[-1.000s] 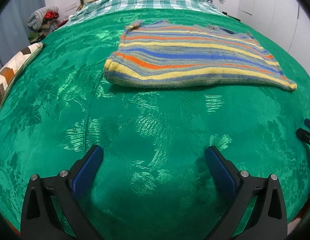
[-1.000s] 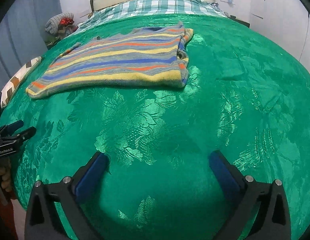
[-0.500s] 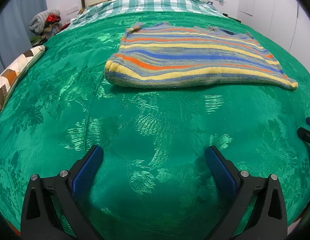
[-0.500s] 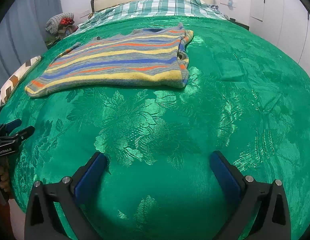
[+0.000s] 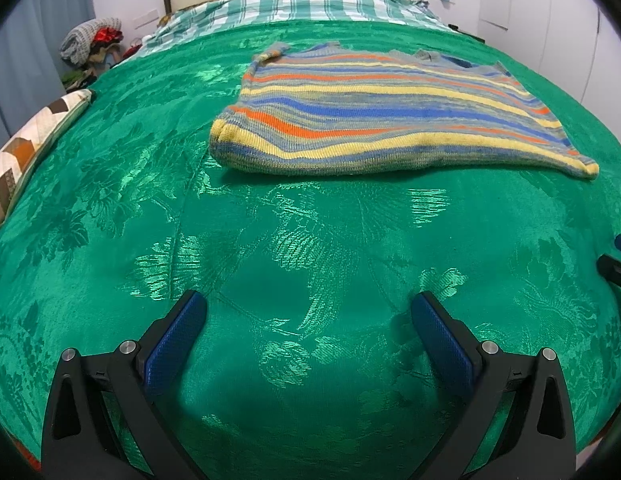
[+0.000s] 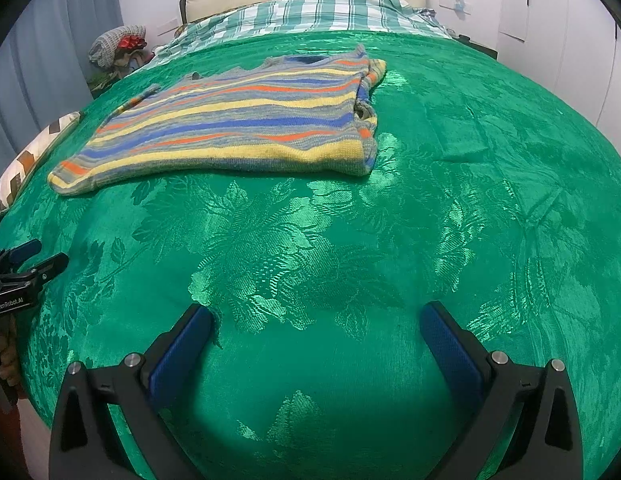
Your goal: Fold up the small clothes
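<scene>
Your striped sweater lies flat on the green bedspread, beyond both claws and nearer the plaid sheet at the head of the bed than to you. Its long axis runs across the bed, side to side as you face it. The neck opening sits on the edge turned toward the plaid sheet, and the near edge is a long, rounded yellow-striped fold line.

Both claws are spread wide and hold nothing: your left claw and right claw hover over bare bedspread, well short of the sweater.

Expect a soft, thick knit: light, floppy, likely to sag and stretch if lifted by one point. It should grip well in the blue pads, though the glossy bedspread may let it slide. A sensible hold is the two end corners of one short edge, pinching every layer, so the end carries over evenly.
</scene>
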The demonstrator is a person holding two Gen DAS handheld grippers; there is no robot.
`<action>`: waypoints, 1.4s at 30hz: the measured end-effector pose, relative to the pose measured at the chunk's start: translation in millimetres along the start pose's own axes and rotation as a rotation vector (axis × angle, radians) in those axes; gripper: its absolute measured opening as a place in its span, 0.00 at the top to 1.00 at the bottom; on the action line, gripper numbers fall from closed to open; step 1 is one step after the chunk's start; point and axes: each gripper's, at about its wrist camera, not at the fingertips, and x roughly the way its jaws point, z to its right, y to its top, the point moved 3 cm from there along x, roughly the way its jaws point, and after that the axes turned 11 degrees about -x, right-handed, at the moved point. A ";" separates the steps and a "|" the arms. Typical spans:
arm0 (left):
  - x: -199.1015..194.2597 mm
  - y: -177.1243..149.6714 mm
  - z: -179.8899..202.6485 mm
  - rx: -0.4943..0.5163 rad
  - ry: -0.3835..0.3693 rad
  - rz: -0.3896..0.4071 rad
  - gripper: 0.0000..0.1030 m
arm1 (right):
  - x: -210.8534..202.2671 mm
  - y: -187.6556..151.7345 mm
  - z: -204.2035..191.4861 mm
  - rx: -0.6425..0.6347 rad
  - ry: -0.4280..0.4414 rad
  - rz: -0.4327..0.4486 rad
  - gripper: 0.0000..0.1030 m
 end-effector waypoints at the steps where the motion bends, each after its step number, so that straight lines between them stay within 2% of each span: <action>1: 0.0 0.1 -0.2 0.000 0.000 -0.002 0.01 | -0.1 0.1 0.0 0.001 -0.001 -0.001 0.00; 13: 1.5 1.7 1.6 0.004 0.007 -0.029 0.01 | -2.9 1.4 -0.9 0.001 -0.011 -0.003 0.00; 42: 0.6 1.0 3.4 0.008 0.015 -0.022 0.01 | -3.7 -1.1 -2.1 0.002 -0.011 0.014 0.00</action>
